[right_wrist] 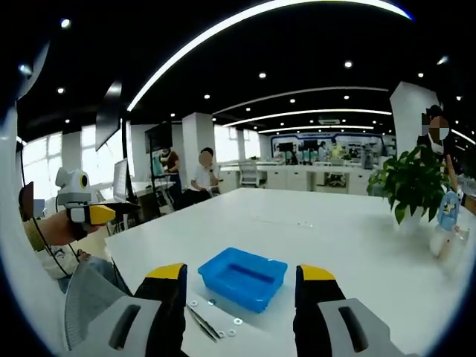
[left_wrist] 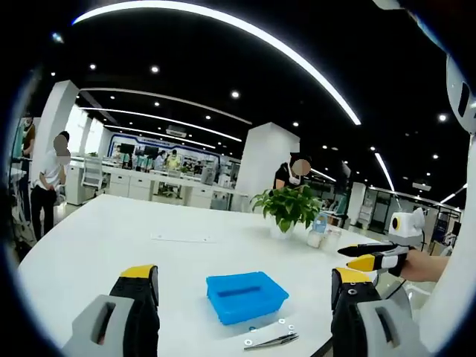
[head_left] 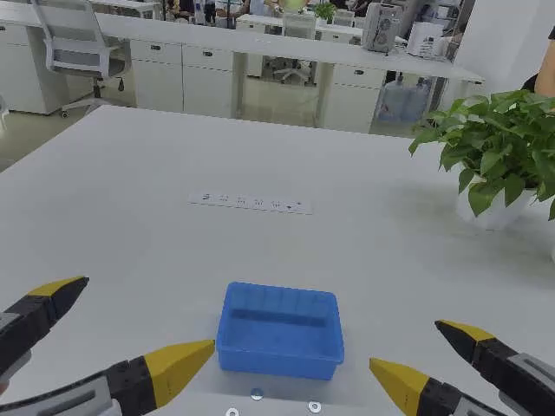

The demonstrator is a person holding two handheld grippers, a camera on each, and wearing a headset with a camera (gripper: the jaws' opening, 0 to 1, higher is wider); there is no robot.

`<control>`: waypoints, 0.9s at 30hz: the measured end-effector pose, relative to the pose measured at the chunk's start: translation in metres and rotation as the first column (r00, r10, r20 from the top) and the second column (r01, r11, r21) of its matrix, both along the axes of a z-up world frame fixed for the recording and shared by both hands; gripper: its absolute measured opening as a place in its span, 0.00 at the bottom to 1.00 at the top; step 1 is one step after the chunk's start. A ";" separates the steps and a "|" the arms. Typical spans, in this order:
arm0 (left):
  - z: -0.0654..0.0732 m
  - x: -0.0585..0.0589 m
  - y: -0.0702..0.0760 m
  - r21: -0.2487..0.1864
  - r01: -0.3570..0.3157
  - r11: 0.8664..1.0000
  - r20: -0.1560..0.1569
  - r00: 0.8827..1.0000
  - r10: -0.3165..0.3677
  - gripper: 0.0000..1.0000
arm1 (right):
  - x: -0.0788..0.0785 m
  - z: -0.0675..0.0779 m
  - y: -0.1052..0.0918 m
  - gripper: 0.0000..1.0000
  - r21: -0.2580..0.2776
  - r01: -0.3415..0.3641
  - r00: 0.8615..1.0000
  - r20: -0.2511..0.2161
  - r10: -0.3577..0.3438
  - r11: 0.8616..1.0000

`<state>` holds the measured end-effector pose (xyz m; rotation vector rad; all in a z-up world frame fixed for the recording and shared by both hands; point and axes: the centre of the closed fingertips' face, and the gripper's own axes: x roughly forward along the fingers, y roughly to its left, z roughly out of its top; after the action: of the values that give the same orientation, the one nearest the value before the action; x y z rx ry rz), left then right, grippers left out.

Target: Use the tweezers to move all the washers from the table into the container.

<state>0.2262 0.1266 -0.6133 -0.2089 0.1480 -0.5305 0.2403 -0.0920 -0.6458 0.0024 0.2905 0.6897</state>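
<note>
A blue container (head_left: 278, 333) sits empty on the white table (head_left: 173, 173), close to the front edge. Three small metal washers (head_left: 257, 395) lie on the table just in front of it. In the right gripper view, tweezers (right_wrist: 202, 323) lie flat among the washers (right_wrist: 193, 303), near the container (right_wrist: 244, 277). The left gripper view shows the tweezers (left_wrist: 271, 341) and washers (left_wrist: 282, 321) beside the container (left_wrist: 245, 295). My left gripper (head_left: 130, 325) is open at the container's left, holding nothing. My right gripper (head_left: 427, 354) is open at its right, also holding nothing.
A potted plant (head_left: 499, 165) in a white pot stands at the table's right side. A strip of printed labels (head_left: 251, 203) lies mid-table, beyond the container. Behind the table are office desks and a chair (head_left: 74, 43). People stand in the background.
</note>
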 end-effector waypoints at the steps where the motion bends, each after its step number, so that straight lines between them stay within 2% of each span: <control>1: 0.000 0.000 0.000 -0.001 0.001 1.000 0.000 1.000 -0.001 0.96 | 0.000 0.000 0.000 0.55 0.000 0.000 1.000 -0.001 0.000 1.000; 13: -0.003 0.001 -0.003 0.000 0.017 1.000 -0.009 1.000 -0.017 0.96 | -0.003 0.001 -0.003 0.54 0.017 0.013 1.000 -0.001 -0.013 1.000; 15: 0.000 0.001 -0.003 -0.009 0.019 1.000 -0.002 1.000 -0.019 0.96 | -0.002 0.001 -0.004 0.54 0.018 0.017 1.000 -0.003 -0.017 1.000; 17: 0.001 0.002 -0.002 0.003 0.018 1.000 0.002 1.000 -0.018 0.96 | -0.001 -0.001 -0.004 0.54 0.017 0.017 1.000 -0.004 -0.017 1.000; 27: -0.005 0.003 -0.003 0.010 0.009 1.000 -0.017 1.000 -0.009 0.96 | 0.006 -0.003 0.002 0.53 0.021 -0.009 1.000 -0.014 0.009 1.000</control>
<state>0.2296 0.1234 -0.6180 -0.2027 0.1682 -0.5366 0.2460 -0.0899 -0.6484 0.0258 0.2969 0.7019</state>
